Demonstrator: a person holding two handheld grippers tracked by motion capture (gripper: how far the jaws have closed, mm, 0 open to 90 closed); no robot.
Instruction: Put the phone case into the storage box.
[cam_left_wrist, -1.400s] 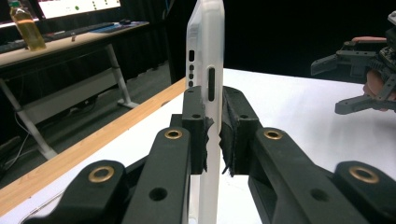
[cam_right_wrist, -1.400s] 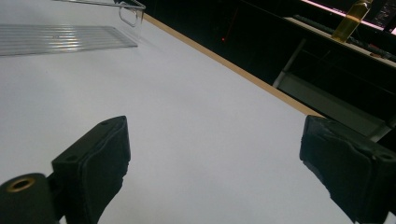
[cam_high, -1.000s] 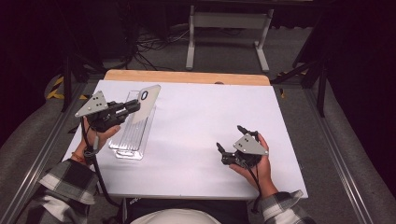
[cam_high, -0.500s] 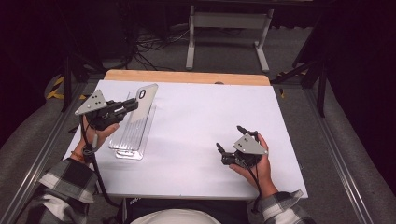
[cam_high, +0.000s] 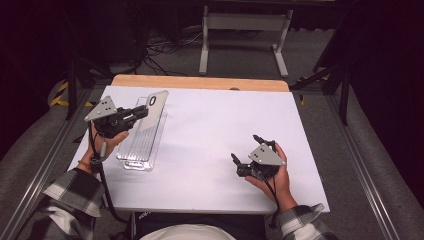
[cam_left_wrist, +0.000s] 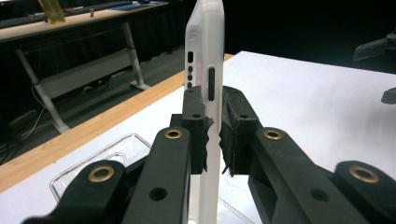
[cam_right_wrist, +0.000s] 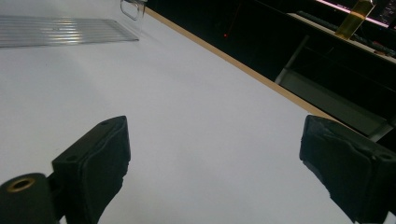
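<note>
Compared with a second ago, the left gripper (cam_high: 134, 114) has carried the frosted phone case (cam_high: 152, 111) slightly up-frame, left of centre in the high view. Its jaws pinch the case's edge; the long axis runs up-frame, tilted above the clear ribbed tray (cam_high: 141, 150) lying directly below. The right gripper (cam_high: 245, 159), jaws spread and empty, rests well apart at lower right.

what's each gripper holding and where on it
The left gripper pinches a white phone case across its thin side edge, lifted above the clear tray. The right gripper holds nothing.
</note>
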